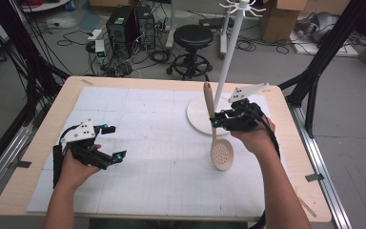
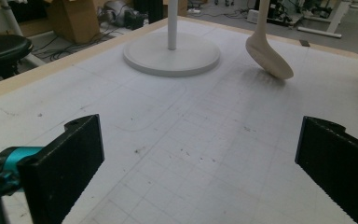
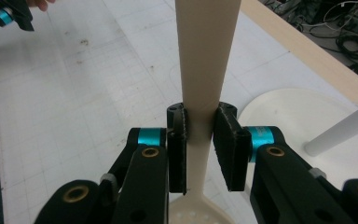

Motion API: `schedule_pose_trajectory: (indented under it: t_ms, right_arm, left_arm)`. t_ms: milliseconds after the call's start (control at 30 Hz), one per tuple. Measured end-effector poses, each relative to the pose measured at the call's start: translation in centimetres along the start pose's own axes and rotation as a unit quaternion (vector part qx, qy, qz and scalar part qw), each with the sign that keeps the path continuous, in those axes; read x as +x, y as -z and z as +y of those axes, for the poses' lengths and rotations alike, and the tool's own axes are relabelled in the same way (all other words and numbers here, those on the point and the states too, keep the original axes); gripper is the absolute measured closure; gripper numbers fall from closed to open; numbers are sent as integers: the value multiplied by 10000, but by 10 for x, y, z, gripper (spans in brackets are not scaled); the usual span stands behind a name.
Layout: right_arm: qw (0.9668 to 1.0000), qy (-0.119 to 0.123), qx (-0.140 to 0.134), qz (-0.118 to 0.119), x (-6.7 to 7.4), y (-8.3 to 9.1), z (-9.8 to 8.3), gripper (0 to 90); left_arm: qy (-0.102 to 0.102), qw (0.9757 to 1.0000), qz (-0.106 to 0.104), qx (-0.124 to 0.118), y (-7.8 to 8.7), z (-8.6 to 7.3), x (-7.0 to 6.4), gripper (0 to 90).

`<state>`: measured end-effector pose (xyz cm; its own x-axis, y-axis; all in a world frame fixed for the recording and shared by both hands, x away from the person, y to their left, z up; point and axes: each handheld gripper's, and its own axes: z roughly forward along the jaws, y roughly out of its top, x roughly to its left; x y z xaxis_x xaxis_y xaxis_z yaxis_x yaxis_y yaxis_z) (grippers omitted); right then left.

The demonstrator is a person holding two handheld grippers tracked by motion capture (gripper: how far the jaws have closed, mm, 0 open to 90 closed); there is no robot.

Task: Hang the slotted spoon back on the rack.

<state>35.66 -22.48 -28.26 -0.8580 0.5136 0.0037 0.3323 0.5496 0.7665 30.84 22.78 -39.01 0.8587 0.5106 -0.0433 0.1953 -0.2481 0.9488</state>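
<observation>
Slotted spoon point(image 1: 218, 138): clamped mid-handle in right gripper point(image 1: 220, 120), bowl down, lifted just in front of rack base point(image 1: 198, 117). Left gripper point(image 1: 113, 143): jaws spread, empty, well left. Advice: raise handle tip toward 1 hook, steadily

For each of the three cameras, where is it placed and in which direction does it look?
High view: above the person's side, looking forward and down on the table; both forearms, left gripper, right gripper.
Left gripper view: rides that gripper, looking across the table; open jaws.
Right gripper view: looks along jaws shut on the slotted spoon.
Shared: spoon and white stand.
</observation>
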Motion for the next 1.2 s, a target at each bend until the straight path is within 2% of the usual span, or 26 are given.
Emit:
schedule_pose_trajectory:
  t_ms: [100, 167, 200, 267, 333, 400, 467, 500, 533, 667, 733, 867, 933, 967, 1100, 1133, 1167, 1200]
  right_arm:
    - [9999, 21, -140, -63, -3, 9, 6, 755]
    - [9997, -40, -243, -89, -6, 16, 9, 756]
    - [9993, -67, -325, -168, -10, 26, 14, 756]
    - [9991, -84, -363, -203, -12, 29, 16, 755]
    - [9980, -176, -499, -334, -20, 45, 23, 755]
    - [9979, -186, -509, -356, -22, 48, 24, 755]
    - [9967, -261, -553, -528, -29, 63, 32, 755]
    - [9967, -261, -553, -528, -29, 63, 32, 755]
    - [9960, -255, -567, -641, -32, 70, 37, 755]
    - [9953, -257, -577, -728, -35, 78, 44, 755]
    - [9944, -269, -580, -846, -40, 86, 51, 755]
    - [9934, -271, -611, -932, -46, 94, 54, 755]
    - [9926, -373, -625, -977, -53, 100, 54, 754]
    - [9912, -486, -617, -1069, -62, 106, 54, 755]
    - [9888, -617, -613, -1210, -73, 114, 55, 754]
    - [9869, -797, -624, -1259, -80, 118, 56, 755]
    - [9869, -797, -624, -1259, -80, 118, 56, 755]
    - [9856, -870, -636, -1301, -87, 120, 57, 755]
  left_arm:
    - [4, 10000, 0, -12, 0, 0, 0, 17]
    - [4, 10000, 0, -17, 0, 0, 0, 17]
    - [1, 10000, 1, -14, 0, 0, 0, 16]
    - [-2, 10000, -7, -2, 0, 0, 0, 17]
    - [-26, 10000, -2, 21, -1, 0, 0, 16]
    - [-21, 10000, -15, 14, -1, 0, 0, 16]
    - [-23, 10000, -12, 6, -1, 0, 0, 16]
    - [-19, 10000, -8, 13, -1, 0, 0, 16]
    - [-21, 10000, -10, 16, -1, 0, 0, 16]
    - [-32, 10000, -8, 37, -1, 0, 0, 16]
    - [-27, 10000, -8, 20, -1, 0, -1, 16]
    - [-16, 10000, -8, -6, 0, 0, 0, 17]
    - [-21, 10000, -12, -4, 0, 0, 0, 16]
    - [-33, 10000, -30, 1, 0, 0, 0, 16]
    - [-17, 10000, -23, 8, -1, 0, 0, 16]
    - [-35, 10000, -17, 18, -1, 0, 0, 16]
    - [-35, 10000, -17, 18, -1, 0, 0, 16]
    - [-34, 10000, -17, 23, -1, 0, 0, 16]
